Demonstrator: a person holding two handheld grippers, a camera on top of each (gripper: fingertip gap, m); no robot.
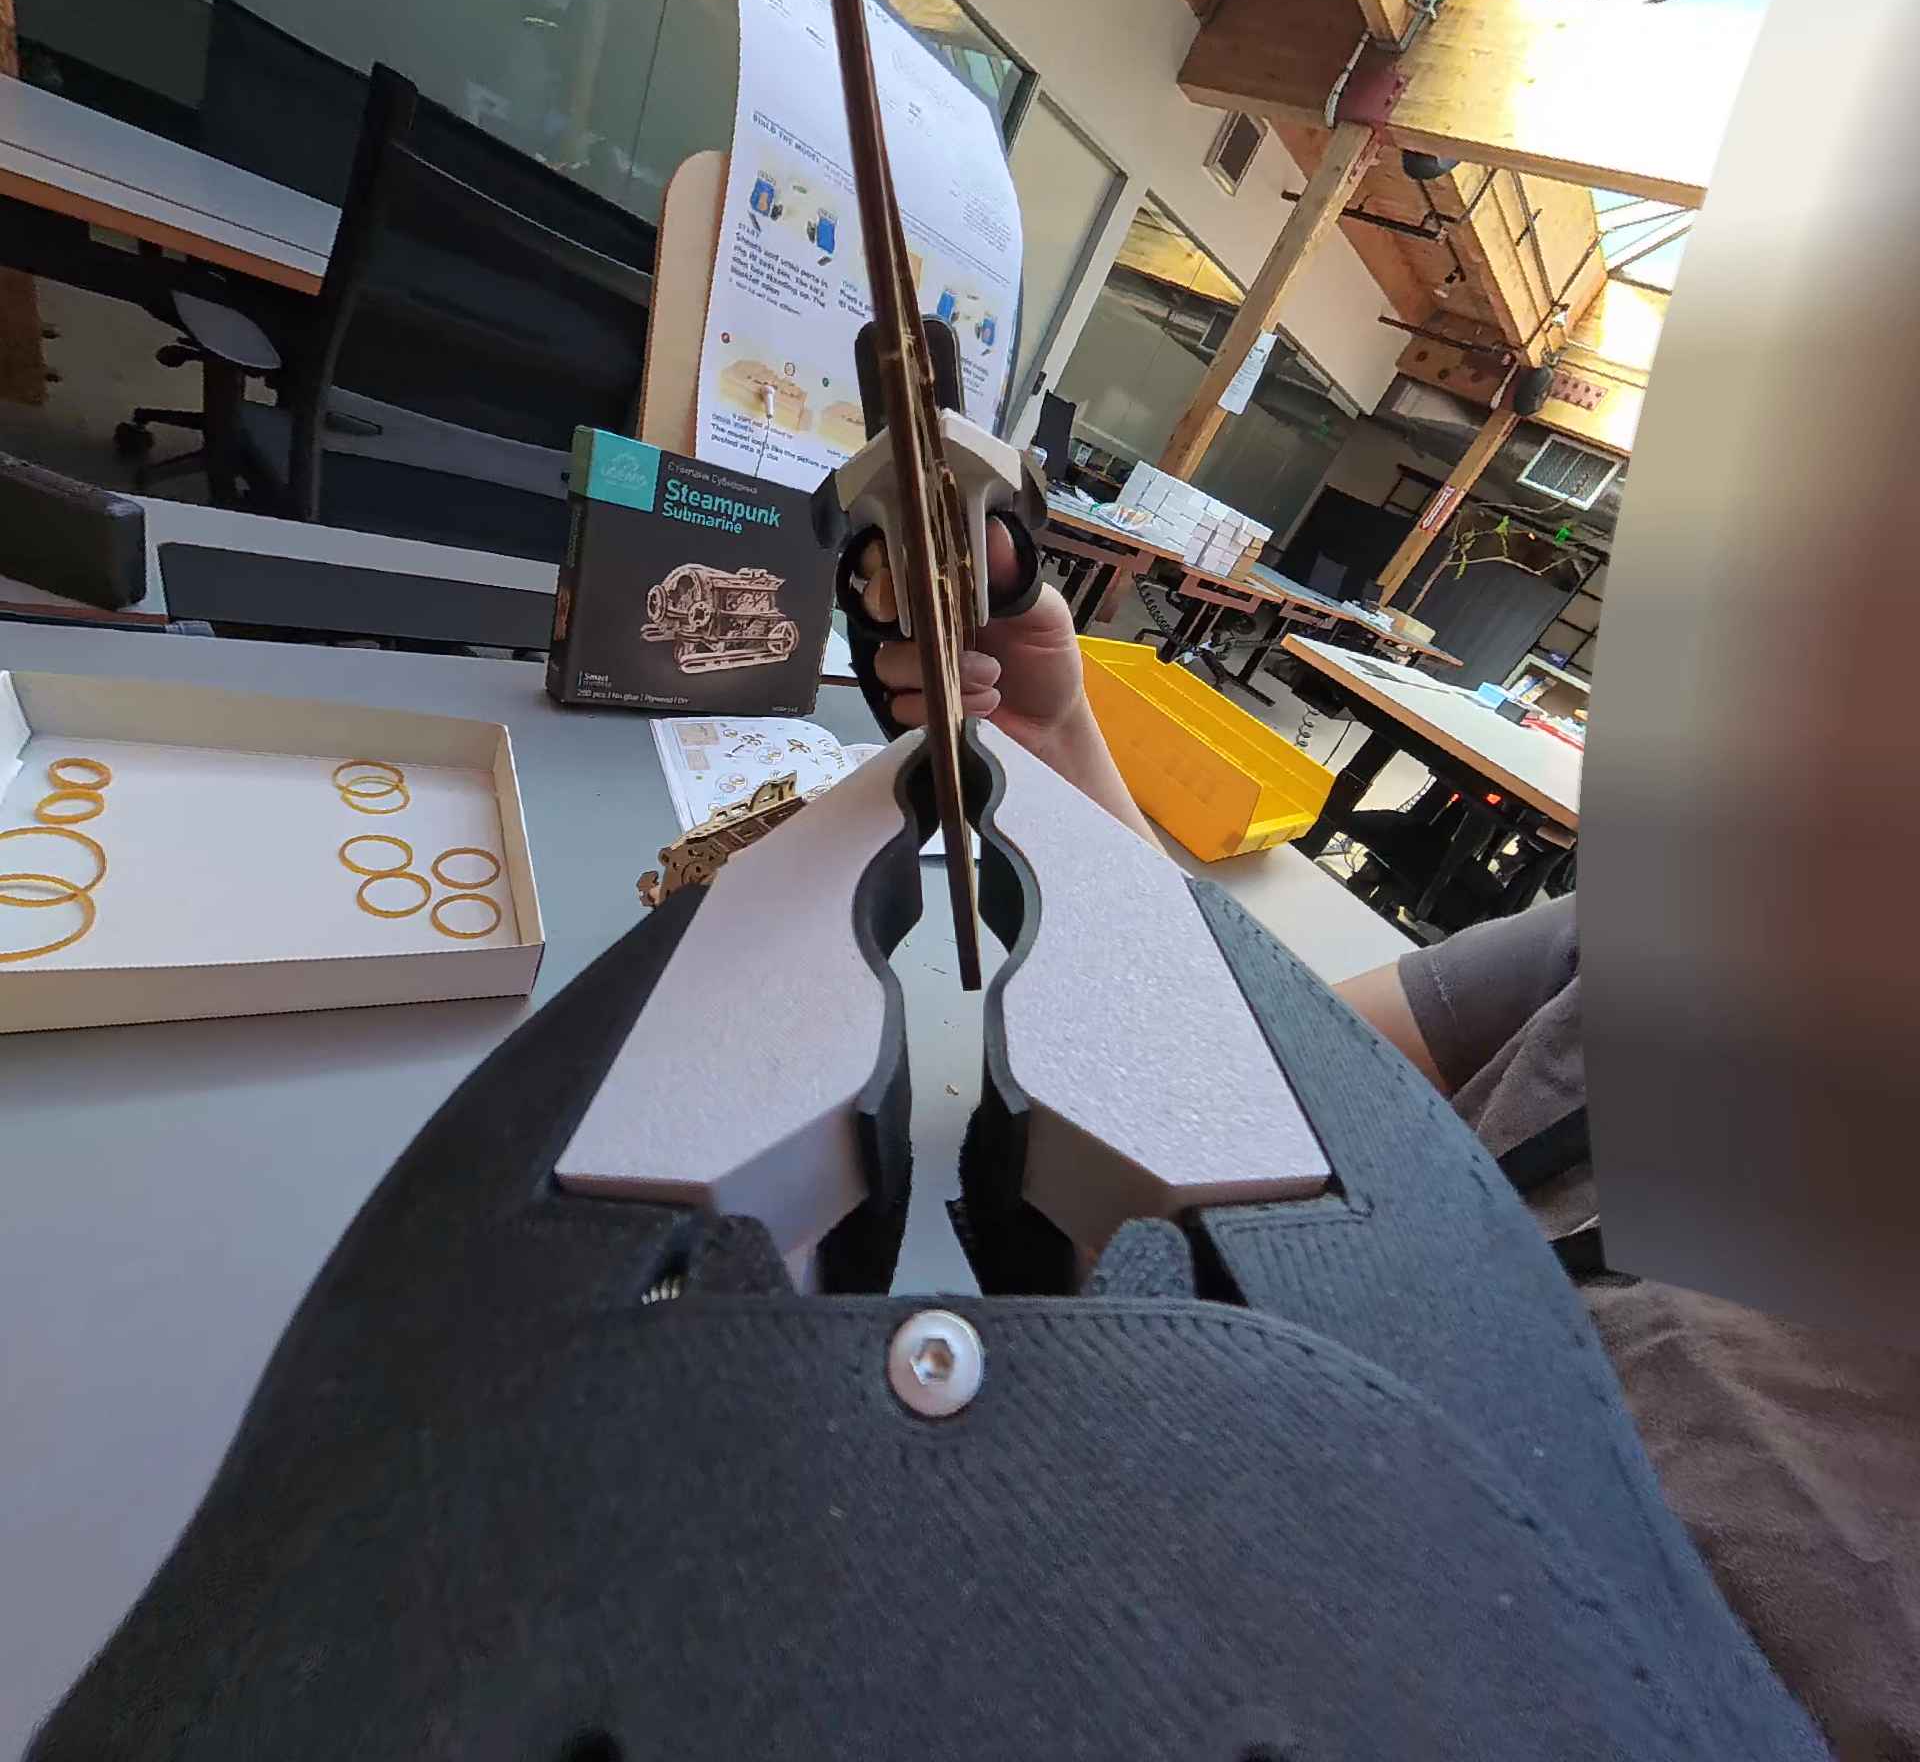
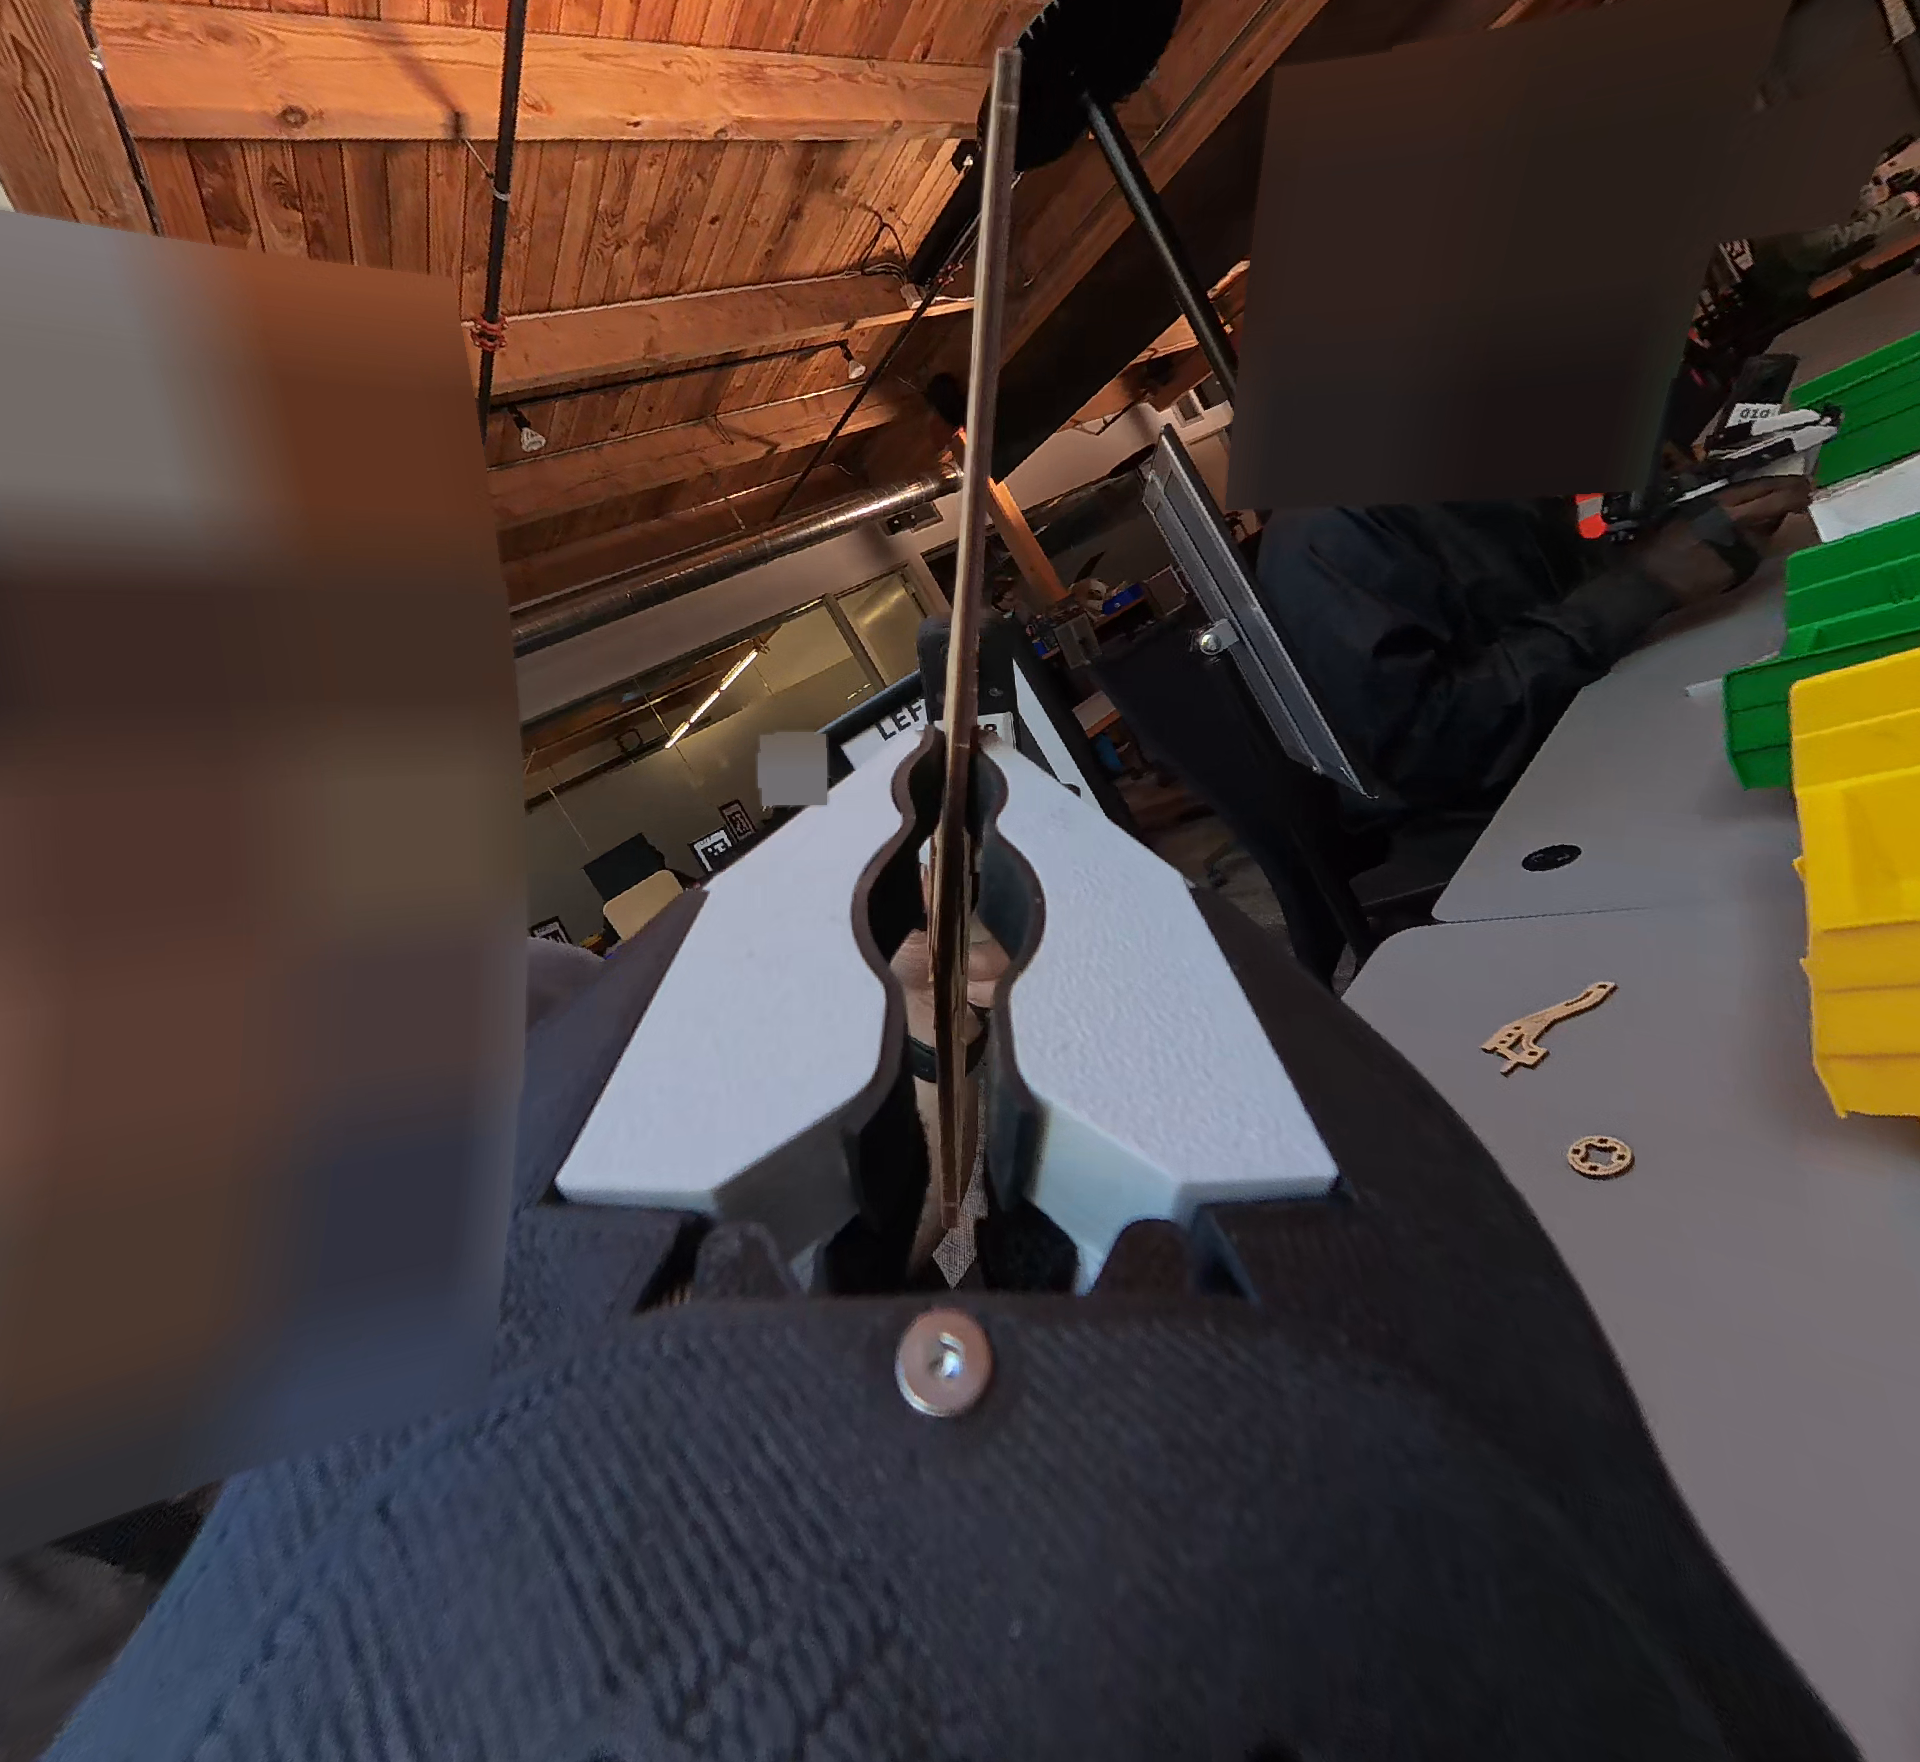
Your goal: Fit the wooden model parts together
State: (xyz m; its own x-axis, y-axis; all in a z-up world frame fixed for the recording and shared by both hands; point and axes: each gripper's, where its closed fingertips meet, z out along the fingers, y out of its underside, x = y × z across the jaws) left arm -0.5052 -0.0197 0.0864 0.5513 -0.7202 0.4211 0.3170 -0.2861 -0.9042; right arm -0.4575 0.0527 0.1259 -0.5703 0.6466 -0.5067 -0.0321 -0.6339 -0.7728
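Left tongs [image 1: 951,756] and right tongs [image 2: 961,777] pinch a thin wooden sheet [image 1: 914,424] edge-on; left of them, a white tray [image 1: 509,777] holds yellow rubber bands [image 1: 393,891]; right, a yellow bin [image 1: 1195,756].

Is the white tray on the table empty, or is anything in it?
Not empty. The white tray holds several loose yellow rubber bands, spread flat across its bottom.

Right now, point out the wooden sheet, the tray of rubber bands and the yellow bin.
wooden sheet [image 1: 902,341]: left wrist view, its thin dark edge above the far tool.
tray of rubber bands [image 1: 520,839]: left wrist view, its white right wall.
yellow bin [image 1: 1195,736]: left wrist view, its near side wall.
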